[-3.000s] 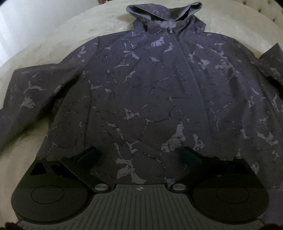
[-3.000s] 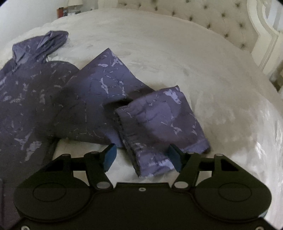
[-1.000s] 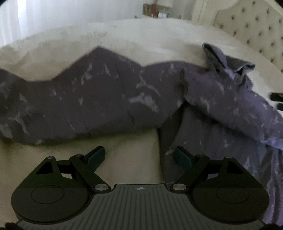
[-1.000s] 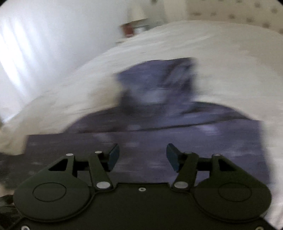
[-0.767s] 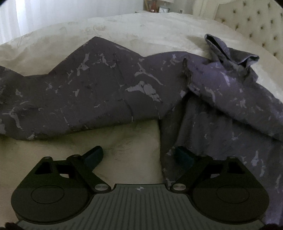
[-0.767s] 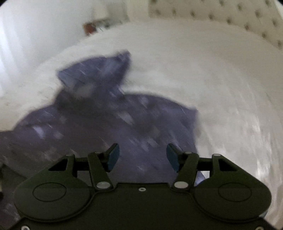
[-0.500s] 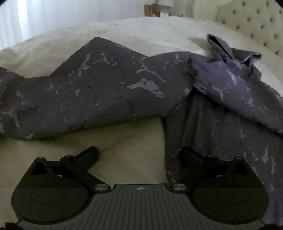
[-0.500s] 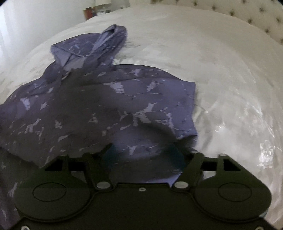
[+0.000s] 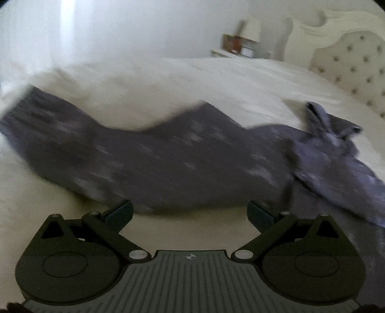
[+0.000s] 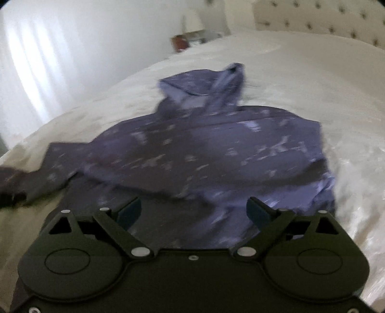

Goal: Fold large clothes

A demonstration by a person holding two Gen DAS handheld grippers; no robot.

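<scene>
Cream-white bedding, a soft rumpled quilt (image 9: 216, 79), fills nearly everything I can see, spread over a wide bed with a button-tufted pale headboard (image 9: 351, 60) at the far right. Behind it a white wall and sheer bright curtains (image 10: 43, 60), and a small bedside stand with a white-shaded lamp (image 10: 192, 21) and a few boxes, too blurred to read.

On the quilt lies the big hooded jacket of dark purple fabric with pale marbled cracks (image 10: 216, 154), its hood (image 10: 204, 84) pointing toward the lamp, one side already folded in over the body. From my left view its long sleeve (image 9: 120, 154) stretches flat across the bed to the left, smeared by motion.

My left fingers (image 9: 190, 214) stand spread about as wide as they go, nothing between them but bare quilt, the sleeve's near edge just beyond the tips. My right fingers (image 10: 193, 211) have just been opening and now stand wide too, hanging over the jacket's lower body; fabric shows between them, yet the pads do not press on it. Nothing stands between either pair and the cloth.
</scene>
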